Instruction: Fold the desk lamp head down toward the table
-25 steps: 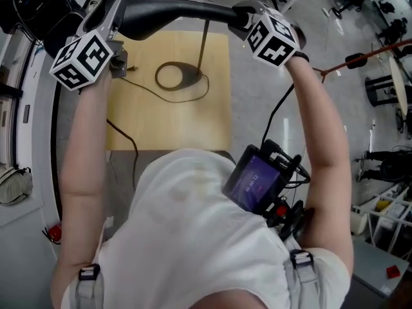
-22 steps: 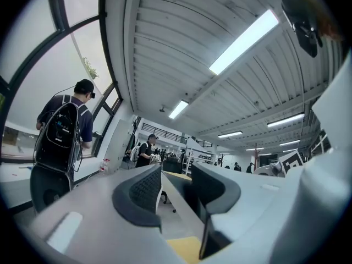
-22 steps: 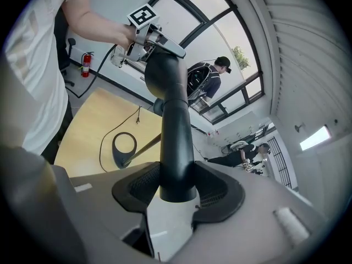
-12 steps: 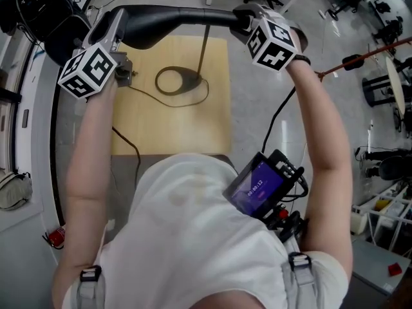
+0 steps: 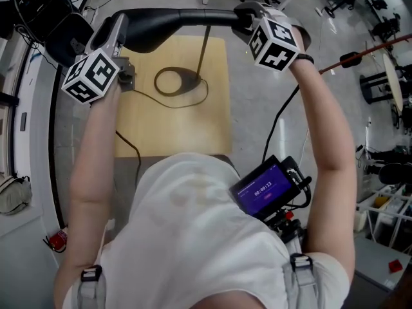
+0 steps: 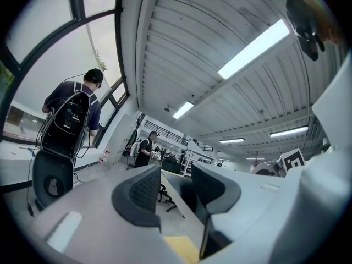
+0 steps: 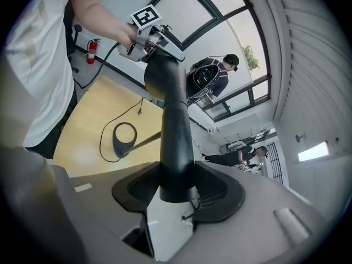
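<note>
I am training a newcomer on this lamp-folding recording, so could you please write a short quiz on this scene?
1. True or false: the lamp base stands on the floor.
2. What do the right tongs clamp? A) a cable B) the lamp head C) nothing
3. Fill in: the left tongs stand ___, with nothing between them.
Key: 1 false, the lamp base stands on the wooden table; 2 B; 3 open.
</note>
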`<state>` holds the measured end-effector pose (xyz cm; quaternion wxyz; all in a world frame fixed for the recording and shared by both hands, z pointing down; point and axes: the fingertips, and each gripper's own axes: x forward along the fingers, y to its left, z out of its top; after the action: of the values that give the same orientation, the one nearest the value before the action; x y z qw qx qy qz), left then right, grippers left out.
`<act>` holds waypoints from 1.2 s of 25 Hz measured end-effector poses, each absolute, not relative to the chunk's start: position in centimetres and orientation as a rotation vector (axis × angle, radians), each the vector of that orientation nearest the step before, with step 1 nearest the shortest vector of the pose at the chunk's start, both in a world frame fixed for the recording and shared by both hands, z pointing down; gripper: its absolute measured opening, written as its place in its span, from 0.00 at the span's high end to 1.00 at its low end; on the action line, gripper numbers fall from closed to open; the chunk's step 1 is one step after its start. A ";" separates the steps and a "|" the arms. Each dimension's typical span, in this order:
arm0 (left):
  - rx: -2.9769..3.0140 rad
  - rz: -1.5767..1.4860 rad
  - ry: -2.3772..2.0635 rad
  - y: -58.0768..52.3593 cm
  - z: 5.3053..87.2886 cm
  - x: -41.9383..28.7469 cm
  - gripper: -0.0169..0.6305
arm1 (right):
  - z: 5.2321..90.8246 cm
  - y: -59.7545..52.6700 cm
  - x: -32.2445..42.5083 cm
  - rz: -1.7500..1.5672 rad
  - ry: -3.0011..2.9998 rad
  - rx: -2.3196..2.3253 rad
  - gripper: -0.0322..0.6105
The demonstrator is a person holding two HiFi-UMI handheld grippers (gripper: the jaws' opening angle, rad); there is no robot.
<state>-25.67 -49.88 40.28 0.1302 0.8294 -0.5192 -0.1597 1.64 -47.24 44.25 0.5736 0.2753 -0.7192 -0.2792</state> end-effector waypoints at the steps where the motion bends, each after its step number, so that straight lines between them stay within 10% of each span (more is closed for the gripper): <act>1: 2.399 -0.463 -1.510 -50.0 40.5 -25.4 0.70 | 44.1 -47.3 2.0 -0.658 -1.681 0.640 0.62; 30: 2.242 -0.468 -1.383 -51.4 47.7 -22.2 0.70 | 42.8 -48.3 4.4 -0.801 -1.469 0.527 0.62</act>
<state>-22.25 -51.38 47.74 0.2311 0.8153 -0.5028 -0.1702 4.42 -48.28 42.84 0.6394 0.2309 -0.6438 -0.3513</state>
